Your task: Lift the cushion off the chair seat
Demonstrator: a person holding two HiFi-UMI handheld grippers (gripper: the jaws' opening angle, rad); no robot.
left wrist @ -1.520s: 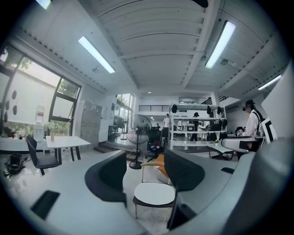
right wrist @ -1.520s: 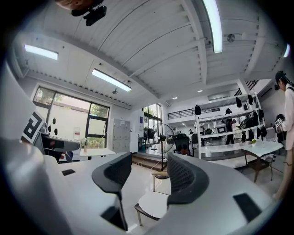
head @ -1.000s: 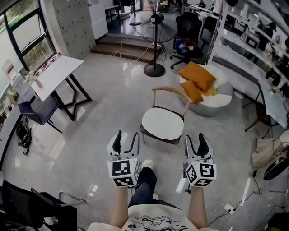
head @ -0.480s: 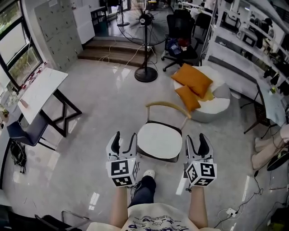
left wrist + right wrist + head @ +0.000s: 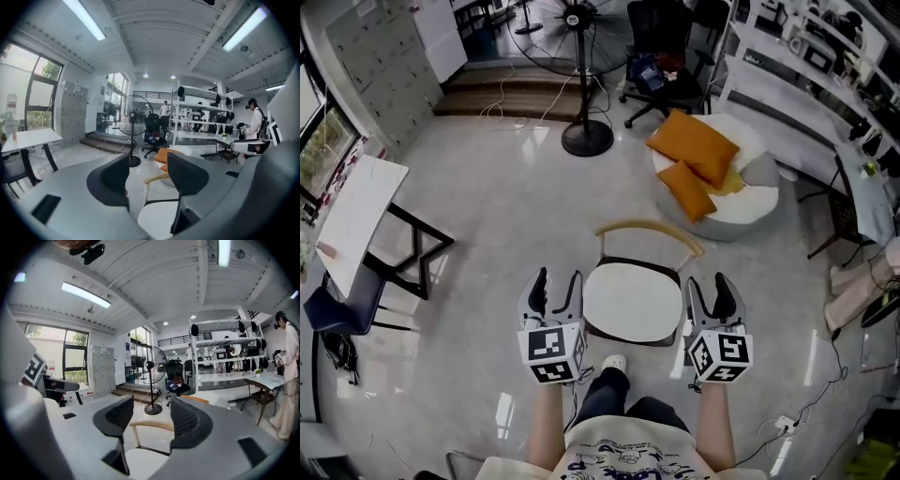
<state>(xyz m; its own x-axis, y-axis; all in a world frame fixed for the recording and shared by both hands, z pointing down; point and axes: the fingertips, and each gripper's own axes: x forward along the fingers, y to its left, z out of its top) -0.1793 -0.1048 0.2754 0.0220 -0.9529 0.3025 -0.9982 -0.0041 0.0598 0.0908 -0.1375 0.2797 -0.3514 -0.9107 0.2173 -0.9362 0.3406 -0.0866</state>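
Cushion [image 5: 633, 302], white and flat, covers the seat of the curved-back wooden chair [image 5: 649, 229] standing just in front of me. It looks soft, light and likely to sag, so I judge its left and right edges best for pinching. My left gripper [image 5: 557, 283] and right gripper [image 5: 710, 286] flank it, fingers apart, empty.

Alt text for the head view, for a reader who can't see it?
Seen from above, the open, empty left gripper and right gripper flank a white cushion on a wooden-backed chair. Beyond stand a fan, orange pillows and a table at left.
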